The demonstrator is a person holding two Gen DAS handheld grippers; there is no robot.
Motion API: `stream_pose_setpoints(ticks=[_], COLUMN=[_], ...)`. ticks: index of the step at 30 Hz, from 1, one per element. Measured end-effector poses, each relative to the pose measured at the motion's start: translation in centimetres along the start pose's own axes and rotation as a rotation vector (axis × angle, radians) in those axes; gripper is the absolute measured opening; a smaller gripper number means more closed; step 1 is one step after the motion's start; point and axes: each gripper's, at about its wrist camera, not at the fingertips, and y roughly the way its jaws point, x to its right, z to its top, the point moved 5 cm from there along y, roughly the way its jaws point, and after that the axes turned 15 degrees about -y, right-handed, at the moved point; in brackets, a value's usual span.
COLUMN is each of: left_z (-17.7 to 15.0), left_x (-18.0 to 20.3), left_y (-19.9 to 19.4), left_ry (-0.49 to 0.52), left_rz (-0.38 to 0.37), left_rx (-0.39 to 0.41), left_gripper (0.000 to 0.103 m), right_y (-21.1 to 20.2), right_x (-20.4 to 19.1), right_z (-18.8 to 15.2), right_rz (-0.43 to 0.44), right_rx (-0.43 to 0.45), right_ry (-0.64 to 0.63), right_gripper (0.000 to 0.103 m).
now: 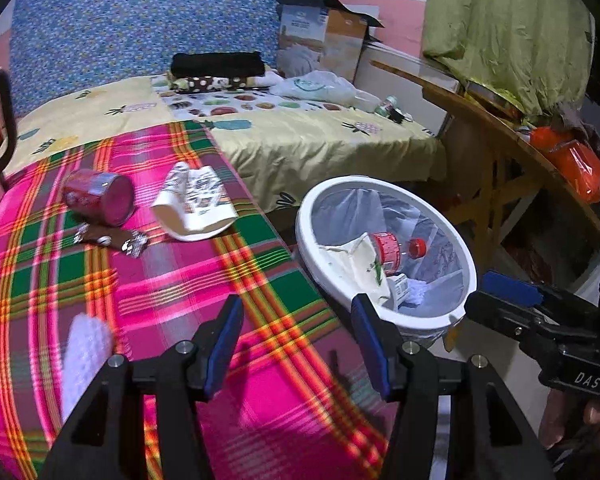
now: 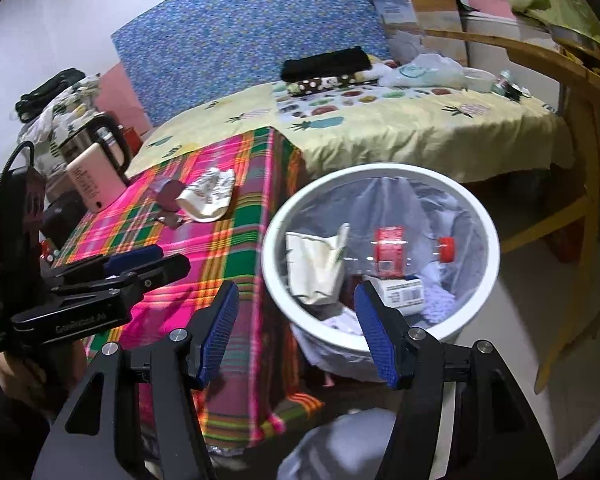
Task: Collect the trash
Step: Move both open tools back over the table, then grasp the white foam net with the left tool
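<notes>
A white bin [image 1: 312, 248] [image 2: 488, 240] with a clear liner stands beside the table and holds a plastic bottle [image 1: 396, 250] [image 2: 400, 256] with a red label, a crumpled paper cup [image 2: 316, 268] and other scraps. On the pink plaid tablecloth [image 1: 180, 292] lie a red can [image 1: 100, 196] on its side, a crushed paper cup [image 1: 196, 204] [image 2: 208, 196], a brown wrapper [image 1: 112, 240] and a white tissue [image 1: 84, 356]. My left gripper [image 1: 296, 336] is open and empty above the table's right edge. My right gripper [image 2: 296, 328] is open and empty near the bin's rim.
A bed with a yellow sheet [image 1: 300, 140] lies behind the table, with a cardboard box [image 1: 324, 40] at its head. A wooden table [image 1: 500, 120] stands at right. A kettle [image 2: 96, 148] and a pink box [image 2: 92, 180] sit at the table's left.
</notes>
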Motion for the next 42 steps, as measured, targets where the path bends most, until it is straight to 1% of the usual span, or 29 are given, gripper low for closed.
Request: stream_pose_setpoints(ticks=[3,10,16,23,29,35,37,40,41,42], left_z=[-0.4,-1.0,-1.3,-1.7,-1.9,-2.5,-2.8,-3.2,-3.4,-3.5], left_x=[-0.9,-2.6,-5.0,-8.0,-10.3,-12.1,-12.5,-12.7,-12.7,-12.8], left_y=[-0.9,-2.6,-3.8,-5.0,-5.2,-4.0,-3.4,-2.7,-2.4,-2.2], left_ry=[-0.009,-0.032,-0.071,-0.102,-0.128,-0.149,-0.150,-0.146,-0.146,-0.144], left_rz=[0.001,0.032,0.070,0.132,0.182,0.220,0.236,0.249,0.255,0.261], left_rx=[0.012,0.048,0.079,0.105,0.109,0.082,0.065,0.037,0.026,0.021], left_gripper=[0.058,0.058,0.058,0.058,0.058,0.058,0.055,0.044,0.037,0.034], right_y=[-0.1,0.0,0.2,0.8,1.3,1.8,1.9,2.2,2.2,2.3], right_x=[-1.0,-3.0,-4.5,-6.2,-7.3,-8.0,-8.1,-8.2,-8.2,-8.3], right_z=[0.3,0.7,0.9,1.1,1.5,1.6,1.6,1.6,1.7,1.8], right_rz=[0.017,0.044,0.060,0.091,0.120,0.137,0.142,0.145,0.146,0.148], right_rx=[0.009,0.020,0.024,0.014,0.013,0.006,0.002,-0.005,-0.006,-0.007], right_ry=[-0.017,-0.050,-0.069,-0.097,-0.115,-0.126,-0.129,-0.133,-0.133,-0.134], right_gripper=[0.061,0.061,0.061,0.061,0.061,0.061,0.061,0.061,0.061,0.061])
